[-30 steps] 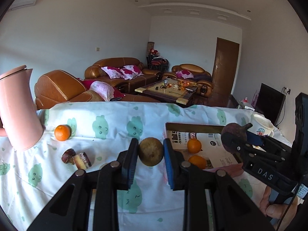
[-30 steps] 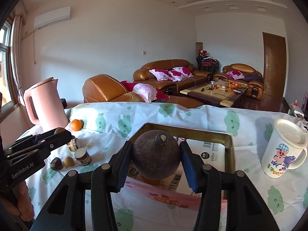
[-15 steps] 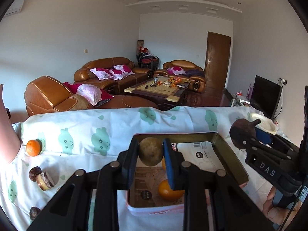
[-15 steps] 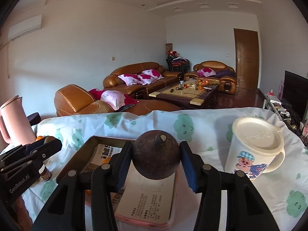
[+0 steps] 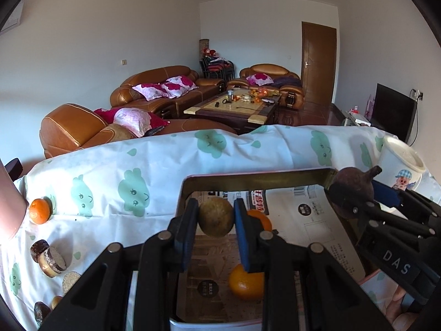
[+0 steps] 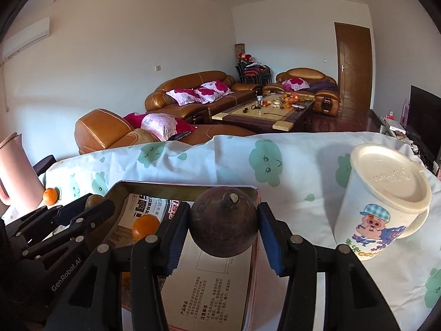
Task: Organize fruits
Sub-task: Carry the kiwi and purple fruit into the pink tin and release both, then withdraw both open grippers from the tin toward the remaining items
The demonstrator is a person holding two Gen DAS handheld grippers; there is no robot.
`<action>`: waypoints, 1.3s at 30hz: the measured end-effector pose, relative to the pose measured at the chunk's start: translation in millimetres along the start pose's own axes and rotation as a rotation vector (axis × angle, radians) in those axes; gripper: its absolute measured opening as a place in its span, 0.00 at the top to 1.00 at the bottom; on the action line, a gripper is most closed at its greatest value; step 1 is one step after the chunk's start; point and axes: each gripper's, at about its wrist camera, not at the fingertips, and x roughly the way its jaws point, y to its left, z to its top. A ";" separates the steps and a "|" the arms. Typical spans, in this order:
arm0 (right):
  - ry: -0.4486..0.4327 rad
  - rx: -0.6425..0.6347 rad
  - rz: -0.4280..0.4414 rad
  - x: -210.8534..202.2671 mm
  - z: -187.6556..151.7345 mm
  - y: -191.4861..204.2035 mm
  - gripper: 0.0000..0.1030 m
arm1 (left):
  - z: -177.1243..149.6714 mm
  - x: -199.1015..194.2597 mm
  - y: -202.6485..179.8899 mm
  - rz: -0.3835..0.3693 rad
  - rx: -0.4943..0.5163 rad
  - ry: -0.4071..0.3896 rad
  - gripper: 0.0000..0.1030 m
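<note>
Left wrist view: the left gripper pinches a yellowish-brown round fruit between its blue pads, low centre of the frame, above the tray. Two oranges lie on the printed paper lining the tray. Only this view shows the small brown and tan pieces scattered on the cloud-print tablecloth at lower left. A loose orange sits at left, beside the pink kettle.

Right wrist view: the right gripper clamps a dark brown fruit with a stem stub, centre of the frame, over the tray's right-hand rim. Only here is the lidded cartoon mug seen whole, standing on the cloth at right, apart from the tray.

Both grippers angle downward toward the tray, side by side; each shows at the edge of the other's view. Fingers of the person's hand appear at lower right of the left view.
</note>
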 end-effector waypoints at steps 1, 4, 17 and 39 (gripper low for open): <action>0.008 0.002 0.006 2.7 -0.5 0.1 0.50 | -0.8 1.4 0.0 0.007 0.004 0.006 0.73; 0.032 0.005 0.020 7.9 -3.4 1.6 0.50 | -4.0 7.3 0.9 0.020 0.006 0.029 0.73; 0.034 -0.001 0.060 3.5 -6.1 9.2 0.36 | -6.6 8.0 0.4 0.026 0.008 0.052 0.50; -0.284 -0.012 -0.103 -45.6 -2.9 1.2 0.31 | -20.6 -40.9 26.1 0.173 -0.033 -0.123 0.00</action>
